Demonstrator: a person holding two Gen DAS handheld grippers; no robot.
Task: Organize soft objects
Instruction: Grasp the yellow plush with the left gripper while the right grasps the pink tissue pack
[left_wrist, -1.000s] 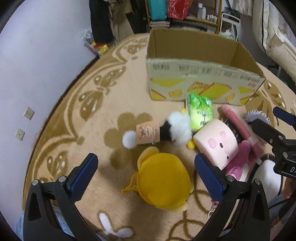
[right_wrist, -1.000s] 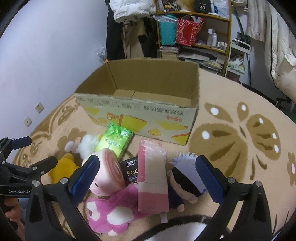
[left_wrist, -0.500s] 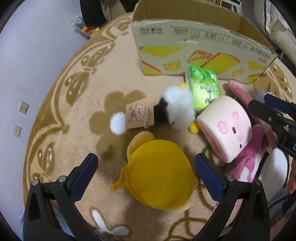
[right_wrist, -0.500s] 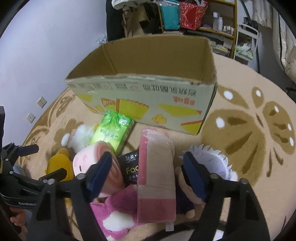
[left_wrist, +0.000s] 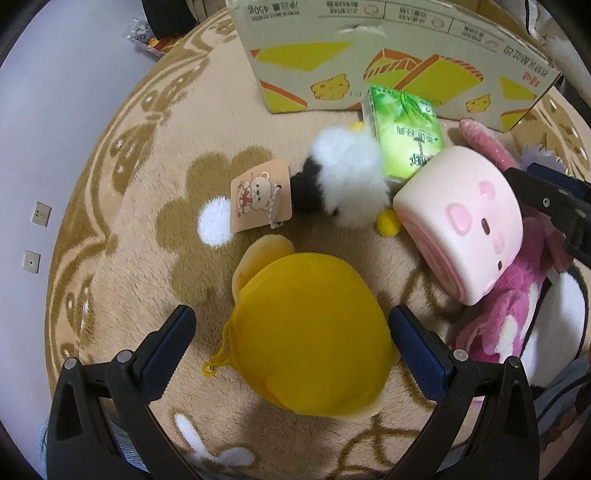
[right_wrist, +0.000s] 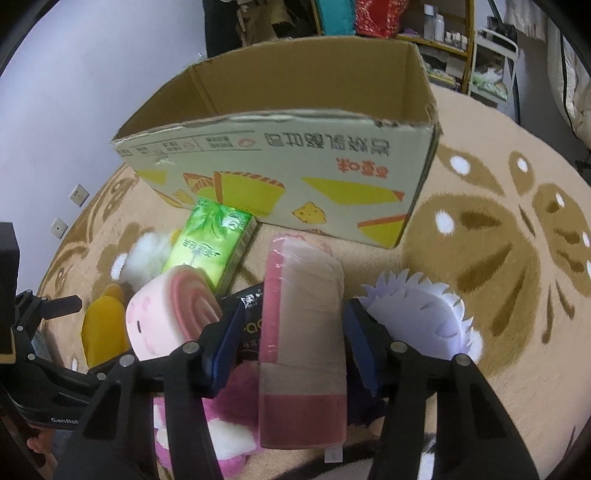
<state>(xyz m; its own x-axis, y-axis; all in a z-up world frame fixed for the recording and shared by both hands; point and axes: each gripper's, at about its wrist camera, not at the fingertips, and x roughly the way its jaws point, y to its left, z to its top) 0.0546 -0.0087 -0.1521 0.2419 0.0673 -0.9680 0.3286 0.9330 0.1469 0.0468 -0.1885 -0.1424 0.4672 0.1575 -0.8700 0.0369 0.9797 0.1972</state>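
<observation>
My left gripper (left_wrist: 291, 332) is open, its blue pads on either side of a round yellow plush (left_wrist: 310, 332) on the rug. My right gripper (right_wrist: 295, 332) has closed its pads onto a pink wrapped pack (right_wrist: 303, 332). A pink pig roll plush (left_wrist: 461, 218) (right_wrist: 170, 310), a green tissue pack (left_wrist: 406, 136) (right_wrist: 210, 240) and a black-and-white plush with a paper tag (left_wrist: 343, 184) lie between the grippers and the open cardboard box (left_wrist: 388, 55) (right_wrist: 295, 158). A magenta plush (left_wrist: 509, 314) and a white-haired doll (right_wrist: 424, 317) lie beside the pink pack.
A beige patterned rug (left_wrist: 129, 184) covers the floor. A lilac wall with sockets (left_wrist: 40, 214) runs on the left. Shelves with clutter (right_wrist: 443, 29) and a white rack (right_wrist: 491, 66) stand behind the box. A black packet (right_wrist: 251, 306) lies under the pink pack.
My left gripper has dropped toward the yellow plush, staying open. My right gripper has moved down and narrowed its jaws until they grip the pink pack.
</observation>
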